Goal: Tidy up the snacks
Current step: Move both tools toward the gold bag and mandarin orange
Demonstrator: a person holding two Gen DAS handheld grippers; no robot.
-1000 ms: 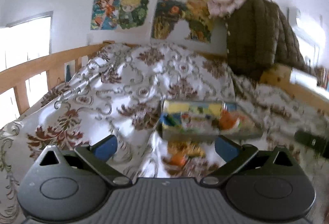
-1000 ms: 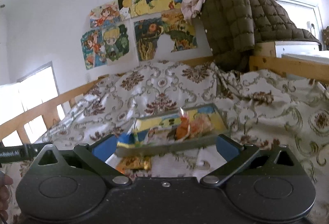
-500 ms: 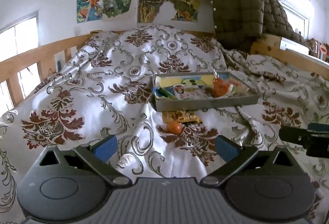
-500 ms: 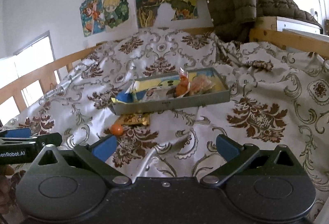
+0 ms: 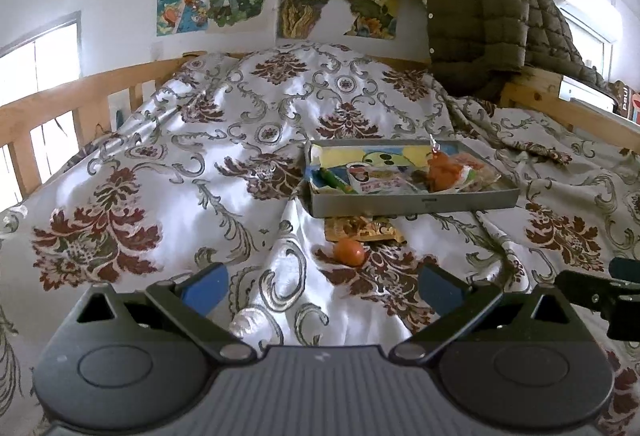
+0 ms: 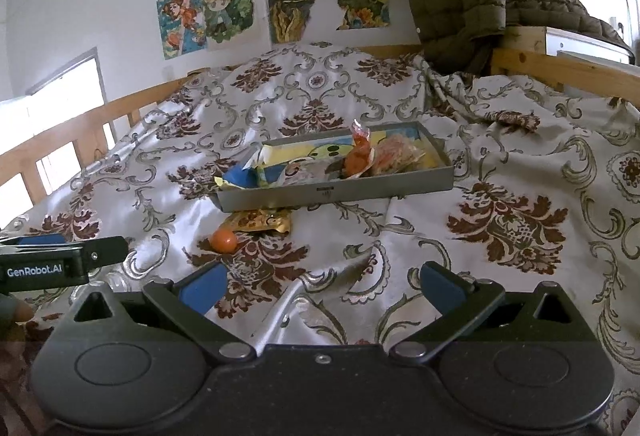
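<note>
From my left gripper [image 5: 320, 286] I see its blue-padded fingers spread wide, holding nothing, over the glossy floral bedspread [image 5: 168, 171]. Ahead lies a small round orange snack [image 5: 349, 252] on the cloth, and just behind it a crinkled gold packet [image 5: 362, 229] whose far edge is tucked against the grey tray [image 5: 416, 203]. The shallow rectangular tray holds a jumble of wrappers (I can't read the labels), with an orange twisted bag [image 5: 442, 171] standing out. At the right edge, part of my other tool is cut off. My right gripper [image 6: 320, 286] is likewise wide and empty, well short of the tray [image 6: 340, 193]; the orange ball [image 6: 224, 240] sits left of centre there.
</note>
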